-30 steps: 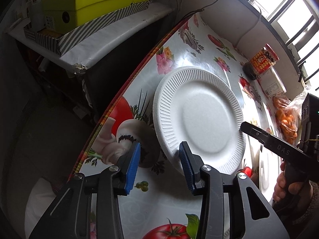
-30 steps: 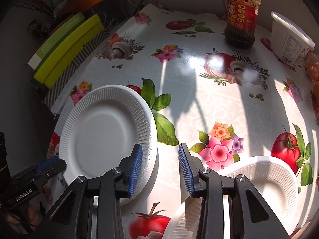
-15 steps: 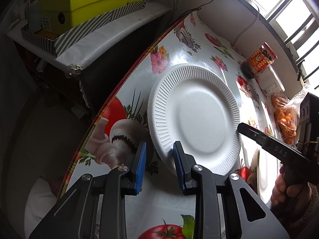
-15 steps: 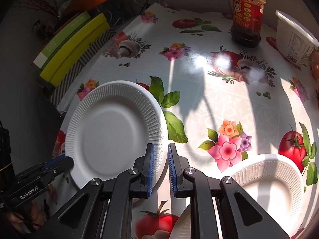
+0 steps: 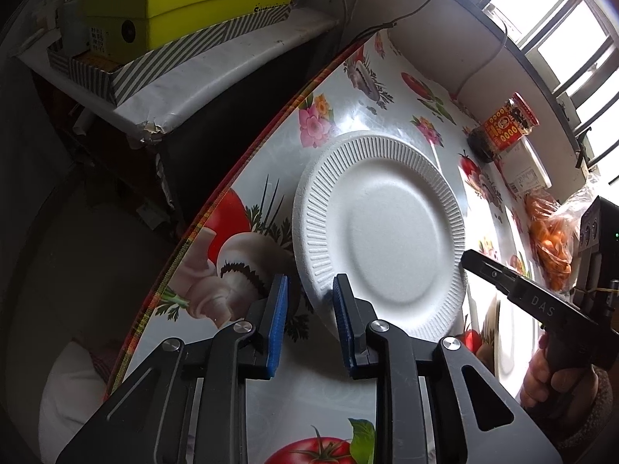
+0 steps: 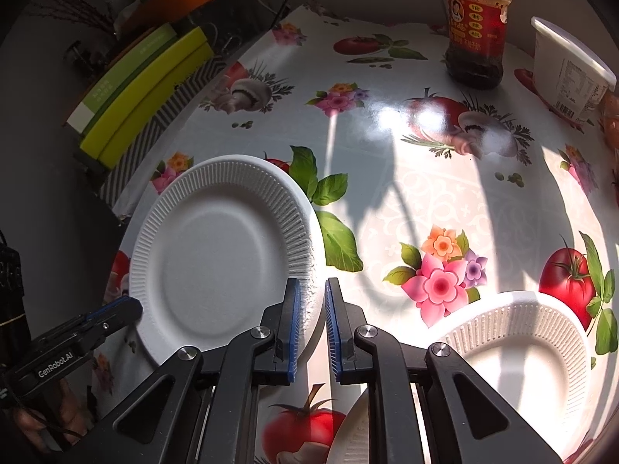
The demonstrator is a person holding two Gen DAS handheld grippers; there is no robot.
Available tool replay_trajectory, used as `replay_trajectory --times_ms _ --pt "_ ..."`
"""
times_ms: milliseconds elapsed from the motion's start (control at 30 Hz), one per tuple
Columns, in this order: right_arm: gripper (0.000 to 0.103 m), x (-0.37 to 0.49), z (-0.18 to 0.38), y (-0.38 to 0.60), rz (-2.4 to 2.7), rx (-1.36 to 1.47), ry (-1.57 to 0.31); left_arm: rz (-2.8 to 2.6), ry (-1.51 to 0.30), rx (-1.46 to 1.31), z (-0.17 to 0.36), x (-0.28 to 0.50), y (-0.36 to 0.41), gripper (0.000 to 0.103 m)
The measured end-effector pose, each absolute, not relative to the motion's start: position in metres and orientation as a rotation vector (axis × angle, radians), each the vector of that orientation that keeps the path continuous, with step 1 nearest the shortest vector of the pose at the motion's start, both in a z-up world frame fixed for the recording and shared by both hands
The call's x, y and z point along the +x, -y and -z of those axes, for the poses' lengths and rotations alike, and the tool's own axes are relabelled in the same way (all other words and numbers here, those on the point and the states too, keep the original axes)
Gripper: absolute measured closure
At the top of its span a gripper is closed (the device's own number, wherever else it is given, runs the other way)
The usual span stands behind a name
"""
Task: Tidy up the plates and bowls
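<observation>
Open tablecloth [image 6: 406, 201] mid-table, jar [image 6: 475, 27] and tub [image 6: 568, 73] perhaps crowding far edge

Barred window [image 5: 557, 19] throws sunlight across a floral tablecloth [image 6: 406, 201]; dark shelf [image 5: 216, 77], perhaps paper-covered, beside it

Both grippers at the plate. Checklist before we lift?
1. Right gripper shut on the paper plate rim: ok.
2. Left gripper gripping the opposite rim: cannot tell. Its jaws have just been closing and the rim runs between them, but pad contact is unclear.
3. Plate empty: ok.
4. Second plate apart from this one, with bare tablecloth between: ok.
5. Sauce jar and white tub far from both grippers: ok.
6. White edge under the right gripper, whether plate or bowl: cannot tell.
</observation>
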State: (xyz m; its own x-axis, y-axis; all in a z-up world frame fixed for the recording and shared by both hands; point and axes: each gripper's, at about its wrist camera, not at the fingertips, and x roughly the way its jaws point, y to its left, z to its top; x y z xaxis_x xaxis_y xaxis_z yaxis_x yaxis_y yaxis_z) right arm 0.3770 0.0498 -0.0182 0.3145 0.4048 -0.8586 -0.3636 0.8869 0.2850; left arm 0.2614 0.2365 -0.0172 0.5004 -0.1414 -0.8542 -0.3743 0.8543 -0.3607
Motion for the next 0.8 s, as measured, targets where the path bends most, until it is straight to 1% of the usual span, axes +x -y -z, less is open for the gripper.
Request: replay_trajectory --times_ms 233,400,500,800 --pt "0.09 0.378 0.019 -0.05 -0.498 0.044 -1.145 -0.125 -1.039 -0.614 0.021 0.261 -0.244 0.078" --pt "0.09 0.378 0.018 -0.05 -0.497 0.043 -1.144 -0.135 -1.035 -0.596 0.019 0.26 -0.24 0.078" --pt "0.09 0.377 0.017 -0.05 -0.495 0.039 -1.141 -0.135 -1.033 -0.585 0.018 0.261 -0.237 0.086" --pt "0.09 0.369 0.006 -0.045 -0.493 0.053 -1.123 -0.123 -1.005 -0.574 0.009 0.254 -0.234 0.086"
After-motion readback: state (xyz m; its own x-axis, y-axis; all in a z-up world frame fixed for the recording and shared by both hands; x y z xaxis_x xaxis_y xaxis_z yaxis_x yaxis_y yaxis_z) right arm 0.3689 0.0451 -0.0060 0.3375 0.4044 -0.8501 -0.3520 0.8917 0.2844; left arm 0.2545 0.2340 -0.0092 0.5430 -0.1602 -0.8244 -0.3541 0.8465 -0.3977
